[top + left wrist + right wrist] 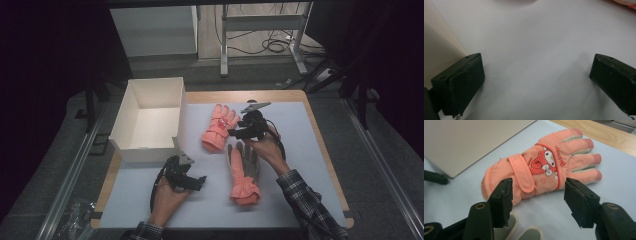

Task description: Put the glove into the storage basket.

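jaws of the right gripper [537, 200] gape wide, empty, above the peach cartoon glove [541, 170]; left gripper [536, 82] equally wide over bare white mat [536, 37]

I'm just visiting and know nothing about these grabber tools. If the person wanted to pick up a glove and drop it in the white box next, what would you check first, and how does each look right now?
1. Right gripper open wide enough: ok, jaws stand apart, nothing between them.
2. Right gripper aimed at the cartoon glove: ok, the glove lies just beyond the jaws, not yet touched.
3. Left gripper free: ok, open over bare table cover.
4. White box ready: ok, open on top and looks empty.
5. Second glove out of the way: ok, it lies apart from the first, nearer the person.
6. Grip strength on soft fabric: cannot tell.
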A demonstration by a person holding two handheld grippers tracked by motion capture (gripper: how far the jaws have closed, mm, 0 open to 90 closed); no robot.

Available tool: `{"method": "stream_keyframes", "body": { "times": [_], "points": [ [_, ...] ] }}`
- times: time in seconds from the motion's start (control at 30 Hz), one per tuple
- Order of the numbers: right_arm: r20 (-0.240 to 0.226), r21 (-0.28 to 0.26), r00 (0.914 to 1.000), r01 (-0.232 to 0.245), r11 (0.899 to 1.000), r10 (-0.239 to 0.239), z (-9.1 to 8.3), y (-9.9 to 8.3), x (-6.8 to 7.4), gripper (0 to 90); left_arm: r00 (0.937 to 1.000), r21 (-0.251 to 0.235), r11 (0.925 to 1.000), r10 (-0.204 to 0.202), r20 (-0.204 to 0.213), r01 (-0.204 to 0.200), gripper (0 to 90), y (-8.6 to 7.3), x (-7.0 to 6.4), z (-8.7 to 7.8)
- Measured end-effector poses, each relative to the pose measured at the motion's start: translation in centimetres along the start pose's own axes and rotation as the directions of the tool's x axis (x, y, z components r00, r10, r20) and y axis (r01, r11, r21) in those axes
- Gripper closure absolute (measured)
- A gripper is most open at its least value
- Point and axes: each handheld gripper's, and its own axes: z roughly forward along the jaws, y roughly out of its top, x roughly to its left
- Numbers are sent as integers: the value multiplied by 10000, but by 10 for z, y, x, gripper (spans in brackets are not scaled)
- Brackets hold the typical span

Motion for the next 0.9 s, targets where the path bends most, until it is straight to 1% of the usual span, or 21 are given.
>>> {"method": "stream_keyframes", "body": {
  "times": [0.33,0.43,0.5,0.77,0.8,0.9],
  "points": [
    [192,63,9998,30,10000,-31,24,14,-4,419,10000,-14,10000,-21,3,21,0,0,0,0],
    [242,54,9997,-32,10000,31,31,19,-6,422,10000,-10,10000,-22,2,22,0,0,0,0],
    [313,72,9995,16,10000,-18,36,21,-8,420,10000,-13,10000,-27,7,27,0,0,0,0],
    [474,72,9984,-297,9995,293,53,28,-15,397,10000,-7,10000,-78,8,78,0,0,-1,0],
    [557,82,9980,-302,9995,297,56,28,-16,395,10000,-6,10000,-76,9,76,0,0,0,0],
    [555,159,9976,-414,9990,405,62,29,-18,392,10000,-19,10000,-89,17,89,0,0,-1,0]
  ]
}}
